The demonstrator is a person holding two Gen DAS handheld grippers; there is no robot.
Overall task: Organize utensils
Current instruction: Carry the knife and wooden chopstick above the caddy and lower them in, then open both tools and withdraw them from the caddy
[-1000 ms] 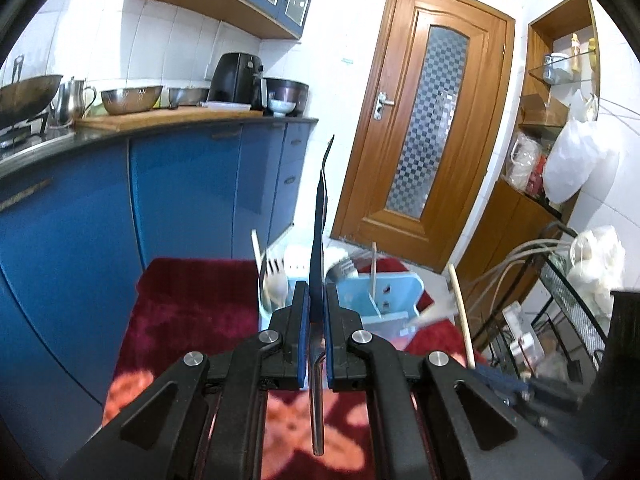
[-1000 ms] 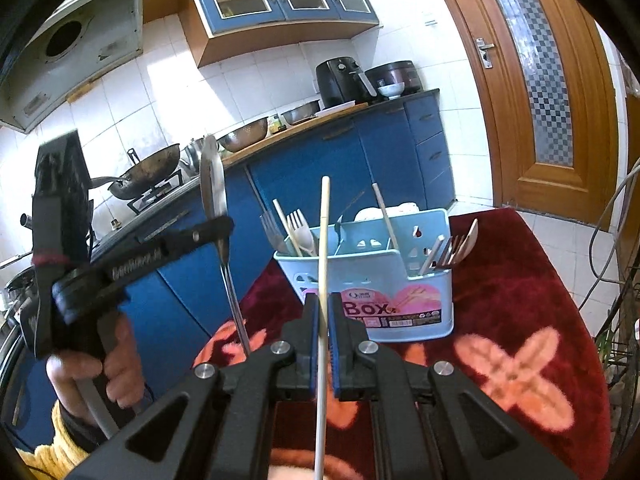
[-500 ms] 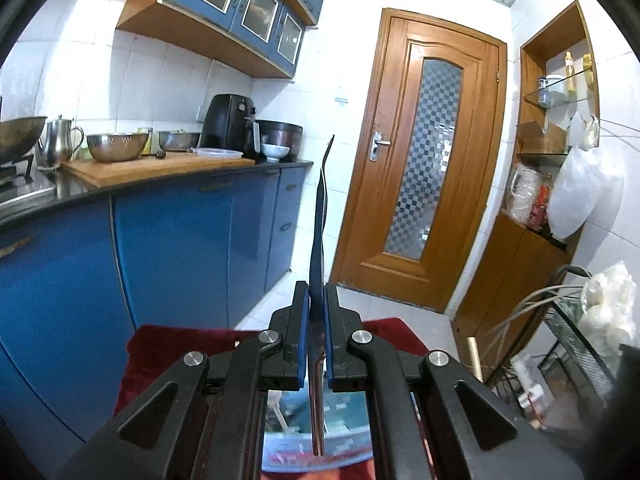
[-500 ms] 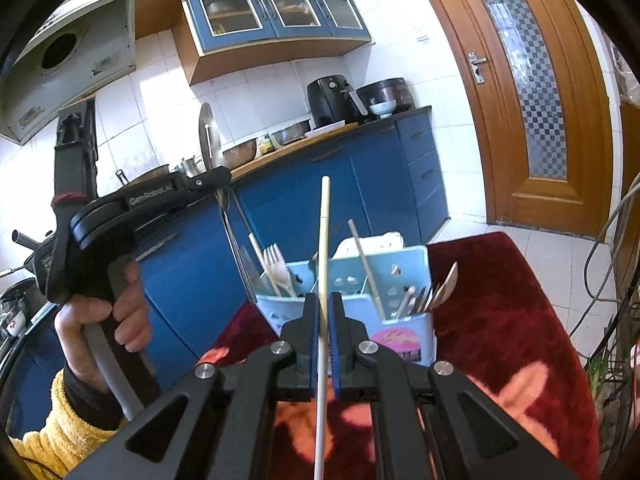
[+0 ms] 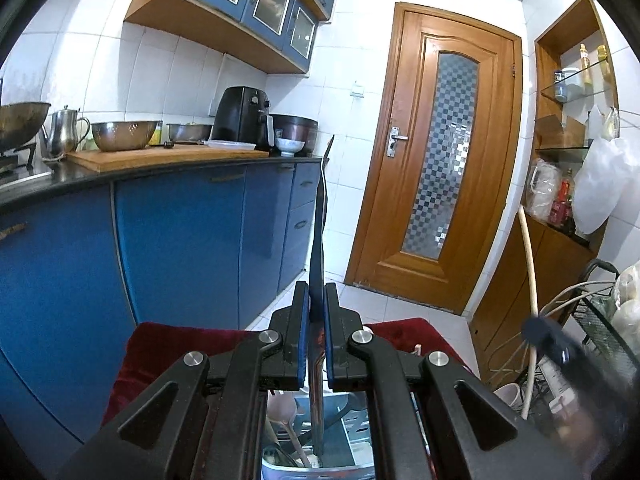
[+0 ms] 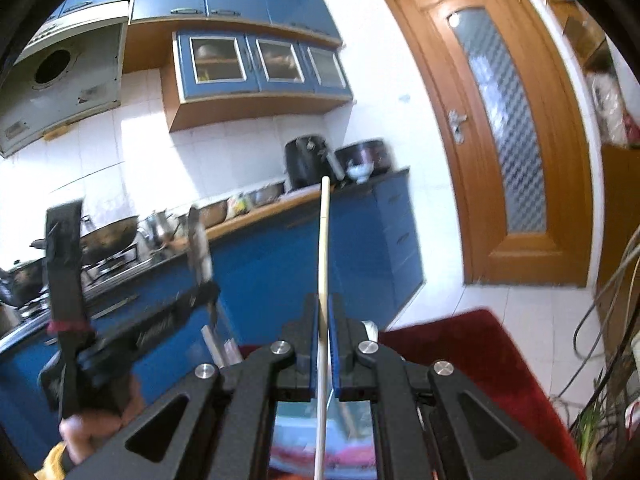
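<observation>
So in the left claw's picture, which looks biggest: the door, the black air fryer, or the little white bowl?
1. Door, by far.
2. Black air fryer.
3. Little white bowl.
The door stands farther away yet looks biggest, so the order seems safe.

Glossy blue cabinet fronts (image 5: 180,240) run under a black bench (image 5: 120,174); the white wall tiles (image 5: 160,76) are plain. The orange-brown wooden door (image 5: 436,160) carries a silver checkered glass panel (image 5: 444,148). A dark red plush cloth (image 6: 472,352) lies beneath the pale blue plastic utensil basket (image 5: 344,444)
</observation>
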